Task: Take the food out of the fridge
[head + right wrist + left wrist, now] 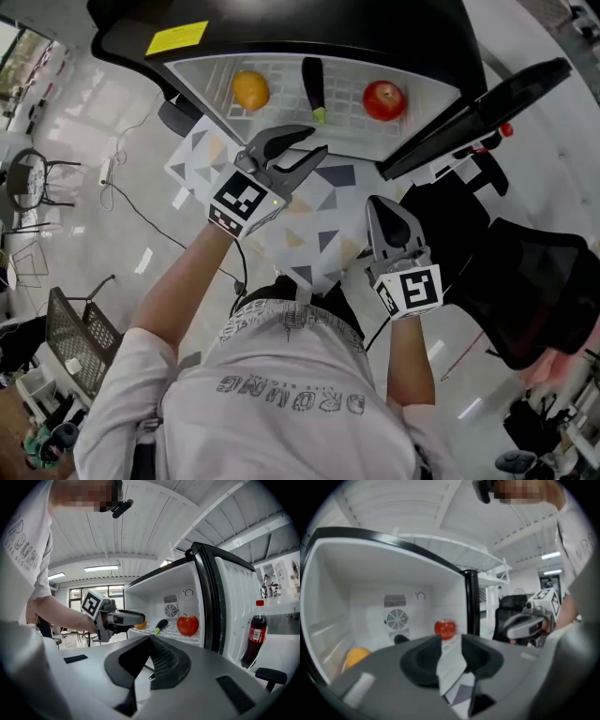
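Note:
The open fridge's wire shelf (pixel 352 89) carries an orange (pixel 250 90) at the left, a dark eggplant (pixel 313 86) in the middle and a red apple (pixel 383 99) at the right. My left gripper (pixel 311 142) is open and empty, just in front of the shelf's edge near the eggplant. In the left gripper view the apple (pixel 445 627) shows beyond the parted jaws and the orange (pixel 357 656) lies low at the left. My right gripper (pixel 385 204) is shut on nothing, further back from the fridge. The right gripper view shows apple (pixel 188 625), eggplant (pixel 161 626) and the left gripper (pixel 139 617).
The fridge door (pixel 487 112) stands open at the right, with a cola bottle (pixel 255 632) in its rack. A black office chair (pixel 534 291) is behind the right hand. A wire basket (pixel 80 337) and a cable (pixel 141 220) lie on the floor at the left.

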`<state>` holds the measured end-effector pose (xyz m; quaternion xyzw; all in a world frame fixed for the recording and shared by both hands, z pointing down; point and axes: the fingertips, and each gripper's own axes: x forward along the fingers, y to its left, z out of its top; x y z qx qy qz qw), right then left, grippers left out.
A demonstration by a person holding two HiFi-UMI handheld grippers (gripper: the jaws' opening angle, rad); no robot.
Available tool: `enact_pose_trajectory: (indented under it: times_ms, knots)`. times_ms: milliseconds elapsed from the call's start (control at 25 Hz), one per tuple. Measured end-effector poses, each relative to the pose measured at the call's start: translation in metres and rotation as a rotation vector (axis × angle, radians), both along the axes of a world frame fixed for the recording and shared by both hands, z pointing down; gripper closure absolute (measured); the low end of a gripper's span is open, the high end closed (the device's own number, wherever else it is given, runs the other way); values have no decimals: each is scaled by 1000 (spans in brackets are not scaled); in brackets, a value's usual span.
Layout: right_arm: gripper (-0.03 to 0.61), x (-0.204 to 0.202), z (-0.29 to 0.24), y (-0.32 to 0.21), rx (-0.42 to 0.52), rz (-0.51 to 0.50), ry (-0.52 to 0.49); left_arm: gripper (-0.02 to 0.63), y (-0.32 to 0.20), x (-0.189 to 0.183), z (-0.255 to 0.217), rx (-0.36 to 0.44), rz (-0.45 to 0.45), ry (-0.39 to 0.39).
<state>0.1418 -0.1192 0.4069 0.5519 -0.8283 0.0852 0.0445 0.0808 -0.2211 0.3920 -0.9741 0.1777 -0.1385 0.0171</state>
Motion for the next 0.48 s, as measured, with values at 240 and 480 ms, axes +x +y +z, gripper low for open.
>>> enact_pose_trajectory:
  times_ms: [240, 480]
  knots:
    - [578, 21, 15, 0, -15, -9, -19, 434, -16, 42, -5, 46, 29, -28]
    - [578, 31, 21, 1, -25, -16, -23, 391, -36, 73, 3, 54, 30, -83]
